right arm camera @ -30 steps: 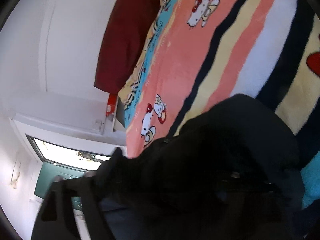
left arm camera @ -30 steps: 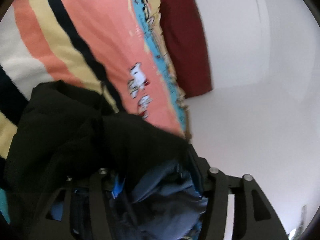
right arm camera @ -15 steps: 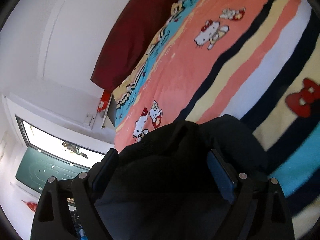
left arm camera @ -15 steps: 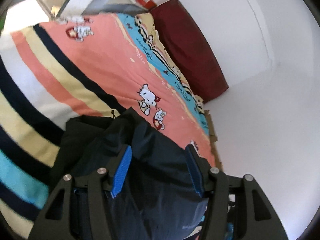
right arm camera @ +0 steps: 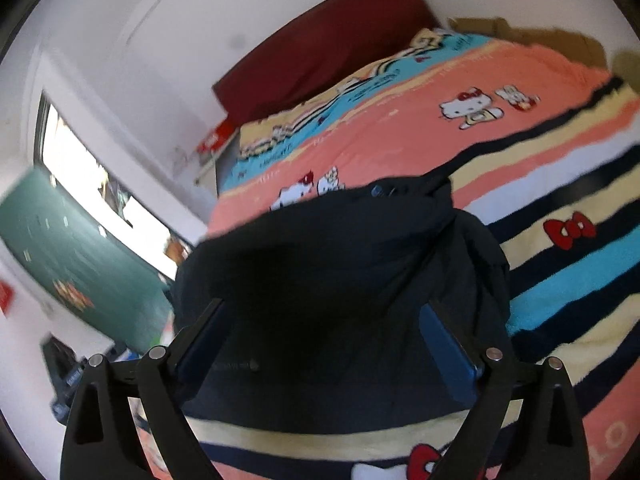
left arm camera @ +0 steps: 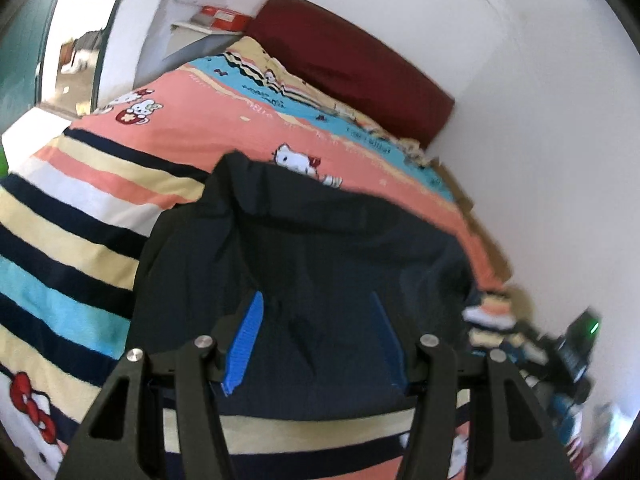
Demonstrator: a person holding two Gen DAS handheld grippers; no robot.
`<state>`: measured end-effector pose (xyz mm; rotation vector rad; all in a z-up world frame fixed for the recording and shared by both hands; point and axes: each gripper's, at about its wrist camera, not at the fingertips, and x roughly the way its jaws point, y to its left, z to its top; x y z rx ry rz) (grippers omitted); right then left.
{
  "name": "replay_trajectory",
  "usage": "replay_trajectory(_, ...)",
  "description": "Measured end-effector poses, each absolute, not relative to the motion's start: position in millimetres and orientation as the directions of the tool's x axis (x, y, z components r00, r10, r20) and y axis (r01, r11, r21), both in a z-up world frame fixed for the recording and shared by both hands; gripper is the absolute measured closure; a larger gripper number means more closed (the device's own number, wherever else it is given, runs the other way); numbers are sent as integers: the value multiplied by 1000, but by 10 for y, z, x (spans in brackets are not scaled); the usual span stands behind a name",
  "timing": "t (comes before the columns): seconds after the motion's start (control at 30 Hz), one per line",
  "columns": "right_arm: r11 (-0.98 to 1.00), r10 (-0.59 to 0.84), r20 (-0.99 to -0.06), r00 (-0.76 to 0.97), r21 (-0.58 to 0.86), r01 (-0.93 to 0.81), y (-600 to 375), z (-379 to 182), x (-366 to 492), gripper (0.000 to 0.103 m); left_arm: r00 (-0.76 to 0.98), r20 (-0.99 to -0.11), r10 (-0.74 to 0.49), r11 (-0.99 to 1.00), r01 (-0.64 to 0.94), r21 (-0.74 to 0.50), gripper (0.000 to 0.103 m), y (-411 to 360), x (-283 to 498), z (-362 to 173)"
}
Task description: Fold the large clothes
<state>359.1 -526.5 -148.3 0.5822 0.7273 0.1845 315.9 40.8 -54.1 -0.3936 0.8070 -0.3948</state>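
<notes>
I'm looking along my left gripper (left arm camera: 316, 344): black angular struts, silver screw heads, ribbed blue pads (left arm camera: 245, 340) lining both fingers.

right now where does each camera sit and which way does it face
Left wrist: sits on the left gripper, looking forward and down over the dark jacket on the striped blanket toward the red headboard; only its own two fingers show, jaws apart.
Right wrist: sits on the right gripper, facing the same way over the jacket, window at left; only its own fingers show, jaws wide, just been opening, pads clear of the cloth.
Shared: jacket, blanket, headboard.
</notes>
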Motion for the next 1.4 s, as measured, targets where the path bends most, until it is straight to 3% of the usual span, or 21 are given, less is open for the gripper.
replay_trajectory(0.33,902,347,-614,709,426,-72,-4746,-1628,3974,8,597,-654,-465,884,345,-315,49,-343,3478,-650)
replay_trajectory(0.57,937,313,-668,675,333,-105,-4458,-1710,4565,8,561,-726,-398,906,364,-216,49,-1045,4204,-805)
replay_trajectory(0.83,958,262,-740,619,277,-75,-4475,-1943,5309,0,541,-770,-338,927,333,-173,46,-1256,4960,-1101)
replay_trajectory(1.07,971,208,-788,580,235,-28,-4461,-2199,5748,0,522,-789,-325,934,307,-181,46,-1348,5398,-1351)
replay_trajectory(1.4,967,218,-792,571,255,-16,-4476,-2351,5833,0,517,-789,-332,931,313,-187,45,-1322,5380,-1355)
